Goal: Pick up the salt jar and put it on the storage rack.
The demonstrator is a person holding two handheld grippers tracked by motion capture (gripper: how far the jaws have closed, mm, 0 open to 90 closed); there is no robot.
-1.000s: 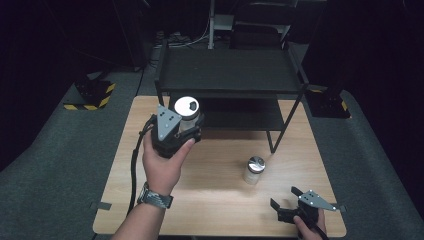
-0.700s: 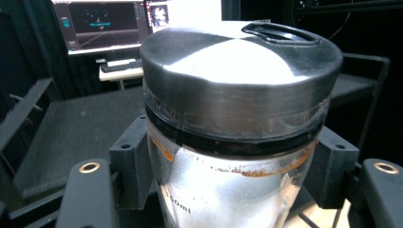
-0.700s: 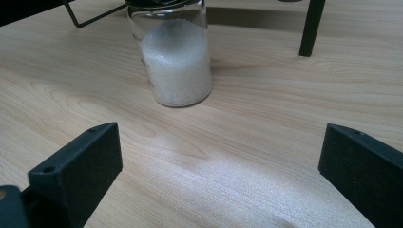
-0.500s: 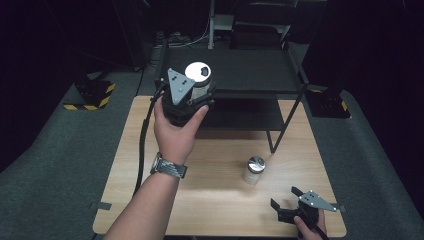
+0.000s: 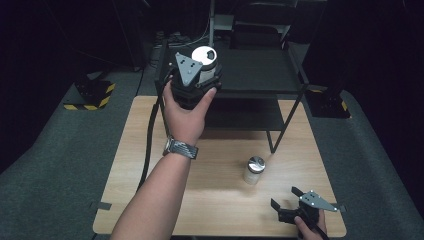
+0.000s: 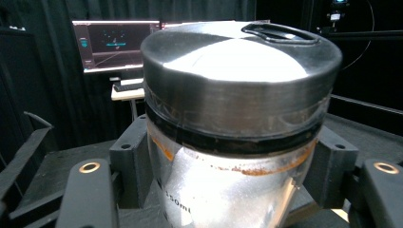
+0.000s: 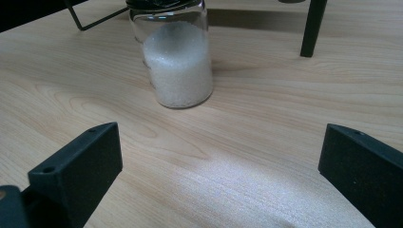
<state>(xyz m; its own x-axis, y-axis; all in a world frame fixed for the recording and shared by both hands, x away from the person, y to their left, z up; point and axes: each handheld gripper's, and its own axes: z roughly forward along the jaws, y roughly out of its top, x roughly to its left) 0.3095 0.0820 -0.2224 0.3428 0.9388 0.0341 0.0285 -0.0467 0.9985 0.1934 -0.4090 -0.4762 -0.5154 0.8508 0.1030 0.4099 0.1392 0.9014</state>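
Holding aloft: the left gripper [image 5: 200, 67] is clamped on a clear glass jar with a silver-grey lid [image 6: 237, 95], lifted at 12 o'clock over the black metal two-tier shelf [image 5: 260, 70], probably to set it on the top tier.
Grip: jaws press the jar's sides below the lid, keeping it upright so nothing spills.
Waiting tool: the right gripper [image 5: 295, 212] rests at 5 o'clock on the light wooden table [image 5: 130, 165], jaws spread wide and empty.
Second jar: a small glass jar of white granules [image 7: 178, 61] stands near the table's centre-right, just ahead of the spread jaws, likely next.
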